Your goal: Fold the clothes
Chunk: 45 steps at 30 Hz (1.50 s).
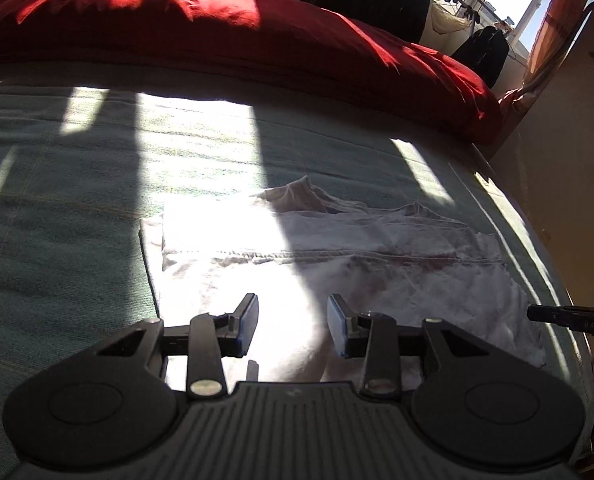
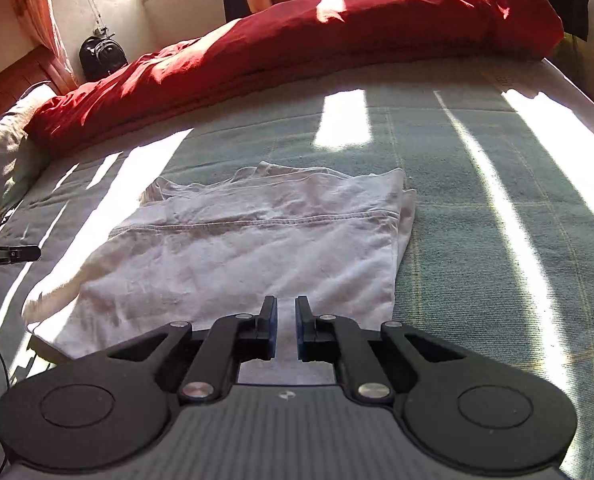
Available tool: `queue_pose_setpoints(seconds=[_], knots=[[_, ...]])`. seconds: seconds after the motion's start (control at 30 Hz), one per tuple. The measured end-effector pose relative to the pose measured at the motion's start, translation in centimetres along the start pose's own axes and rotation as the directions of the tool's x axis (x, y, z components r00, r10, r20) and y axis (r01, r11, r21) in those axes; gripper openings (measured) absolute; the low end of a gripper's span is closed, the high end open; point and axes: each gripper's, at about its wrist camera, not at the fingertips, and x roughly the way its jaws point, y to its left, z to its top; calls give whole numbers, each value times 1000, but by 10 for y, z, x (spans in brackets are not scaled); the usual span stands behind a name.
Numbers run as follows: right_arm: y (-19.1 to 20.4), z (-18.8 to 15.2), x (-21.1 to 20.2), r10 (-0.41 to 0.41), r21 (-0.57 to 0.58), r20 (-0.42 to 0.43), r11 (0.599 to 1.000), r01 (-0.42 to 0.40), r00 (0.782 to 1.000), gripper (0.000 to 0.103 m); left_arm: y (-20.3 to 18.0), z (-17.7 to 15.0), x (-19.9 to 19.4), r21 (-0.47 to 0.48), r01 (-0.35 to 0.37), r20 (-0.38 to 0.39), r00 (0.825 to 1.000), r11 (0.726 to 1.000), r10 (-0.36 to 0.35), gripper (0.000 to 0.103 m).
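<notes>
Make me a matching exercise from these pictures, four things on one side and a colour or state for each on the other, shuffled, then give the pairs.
Column one:
1. duvet
2. shirt
3. left gripper
4. backpack

Column two:
A. black, by the wall
B. red, bunched at the far side of the bed
C. white, folded flat
D. jaws apart, nothing between them

Pairs: 1-B, 2-C, 3-D, 4-A

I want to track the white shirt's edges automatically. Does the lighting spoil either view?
Left wrist view: sun glare washes out the white shirt's left part, a hard shadow across its middle. Right wrist view: shirt evenly lit, hem seam clear; bright sun stripes on the green blanket.
</notes>
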Motion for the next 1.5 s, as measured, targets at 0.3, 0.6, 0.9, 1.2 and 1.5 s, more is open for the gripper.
queue_pose_setpoints(seconds=[0.3,0.6,0.9,1.2,1.5], knots=[[-12,-18,18,-24,-12,-60,1000,23,998,10,22,9,34,56,-184,0,983,981,184,34],[85,-31,2,58,-476,-45,876,-72,997,39,-45,-34,-42,386,-78,51,997,919,63,51],[170,-48,27,109,-675,-107,722,-152,988,39,-74,-71,-45,518,-32,71,997,855,-5,54],[147,-47,34,89,-569,-110,811,-136,990,39,7,-23,9,23,74,-27,997,997,-74,52],[108,-44,24,52,-490,-70,868,-80,996,39,3,-30,-30,112,-34,68,997,993,26,52]])
